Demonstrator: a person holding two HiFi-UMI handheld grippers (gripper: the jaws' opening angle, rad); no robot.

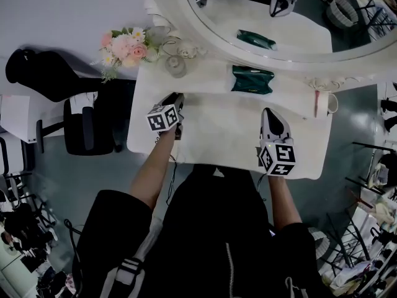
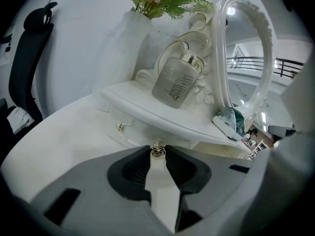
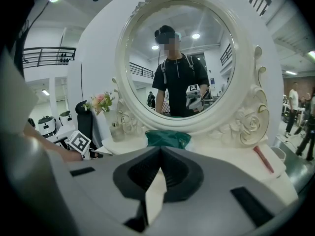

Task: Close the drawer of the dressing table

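The white dressing table (image 1: 211,143) stands in front of me, under a round mirror (image 1: 322,47). In the left gripper view a small gold drawer knob (image 2: 157,148) sits right between the tips of my left gripper (image 2: 157,152), which is closed on it. The jaws hide most of the drawer front. A second knob (image 2: 119,127) shows on the drawer face to the left. In the head view the left gripper (image 1: 178,98) points at the low shelf at the table's back left. My right gripper (image 1: 268,112) hovers over the tabletop, shut and holding nothing (image 3: 160,150).
On the shelf are a green pouch (image 1: 252,79), a glass perfume bottle (image 2: 177,82), a vase of pink flowers (image 1: 124,47) and a red stick (image 1: 317,101). A black chair (image 1: 87,126) stands left of the table. Racks crowd the floor on the right.
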